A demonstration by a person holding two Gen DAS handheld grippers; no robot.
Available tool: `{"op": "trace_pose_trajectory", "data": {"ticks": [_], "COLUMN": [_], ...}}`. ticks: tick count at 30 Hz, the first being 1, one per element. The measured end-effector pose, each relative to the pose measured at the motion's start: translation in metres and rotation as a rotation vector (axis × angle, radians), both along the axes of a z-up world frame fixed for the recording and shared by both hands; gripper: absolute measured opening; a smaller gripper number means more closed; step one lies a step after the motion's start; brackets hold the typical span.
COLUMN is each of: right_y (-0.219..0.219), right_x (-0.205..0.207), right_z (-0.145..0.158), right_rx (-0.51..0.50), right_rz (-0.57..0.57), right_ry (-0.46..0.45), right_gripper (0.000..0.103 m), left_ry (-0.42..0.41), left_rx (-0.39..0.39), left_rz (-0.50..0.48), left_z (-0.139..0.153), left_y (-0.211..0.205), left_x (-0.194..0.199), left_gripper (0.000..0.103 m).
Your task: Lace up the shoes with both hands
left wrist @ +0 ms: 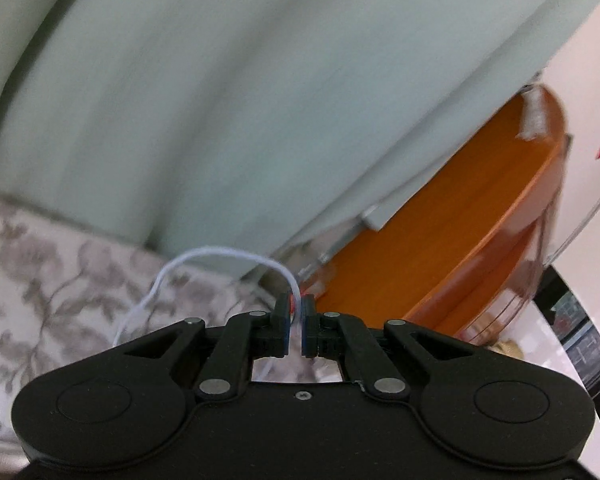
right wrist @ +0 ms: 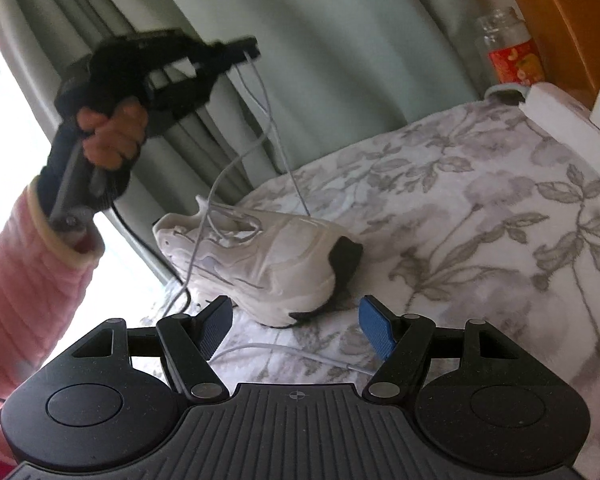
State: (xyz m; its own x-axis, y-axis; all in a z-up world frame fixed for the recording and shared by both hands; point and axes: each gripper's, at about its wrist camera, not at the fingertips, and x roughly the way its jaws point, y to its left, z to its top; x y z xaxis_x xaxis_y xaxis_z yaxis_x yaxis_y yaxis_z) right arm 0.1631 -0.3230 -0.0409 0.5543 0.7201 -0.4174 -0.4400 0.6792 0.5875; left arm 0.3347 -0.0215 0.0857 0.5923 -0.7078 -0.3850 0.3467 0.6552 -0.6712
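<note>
Right wrist view: white shoe (right wrist: 260, 264) on its side, centre frame, on floral bed cover (right wrist: 480, 220). Left tool (right wrist: 253, 49) upper left, clenched on lace (right wrist: 278, 136). Right tool (right wrist: 296, 326) released, empty. Lace thin, limp, slippery; best pinched near tip.

1. One white shoe (right wrist: 260, 256) is lying at the middle of the floral-covered surface (right wrist: 480, 208).
2. One white lace (right wrist: 268, 120) is running up toward 11 o'clock.
3. Two hand-held grippers are showing: the left hand-held gripper (right wrist: 252, 50) at 10 o'clock, the right hand-held gripper (right wrist: 296, 330) at 6 o'clock.
4. One clear jar (right wrist: 508, 46) is standing at 1 o'clock.
5. One white cable (right wrist: 300, 354) is lying at 6 o'clock.
</note>
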Motion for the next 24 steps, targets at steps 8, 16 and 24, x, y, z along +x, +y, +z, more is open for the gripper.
{"op": "trace_pose_trajectory", "data": {"ticks": [8, 16, 24], "right_y": [0.000, -0.003, -0.015], "right_x": [0.002, 0.000, 0.003], "right_z": [-0.004, -0.006, -0.008], "right_rx": [0.008, 0.018, 0.030], "right_rz": [-0.002, -0.019, -0.068], "right_ry": [0.012, 0.015, 0.015], "right_gripper": [0.068, 0.069, 0.070], "left_ry": [0.074, 0.080, -0.005], "left_rx": [0.049, 0.106, 0.184], "left_rz": [-0.029, -0.040, 0.008], "left_z": [-0.032, -0.041, -0.029], "left_y": [0.005, 0.001, 0.008], "left_x": [-0.012, -0.027, -0.046], "left_gripper": [0.000, 0.006, 0.049]}}
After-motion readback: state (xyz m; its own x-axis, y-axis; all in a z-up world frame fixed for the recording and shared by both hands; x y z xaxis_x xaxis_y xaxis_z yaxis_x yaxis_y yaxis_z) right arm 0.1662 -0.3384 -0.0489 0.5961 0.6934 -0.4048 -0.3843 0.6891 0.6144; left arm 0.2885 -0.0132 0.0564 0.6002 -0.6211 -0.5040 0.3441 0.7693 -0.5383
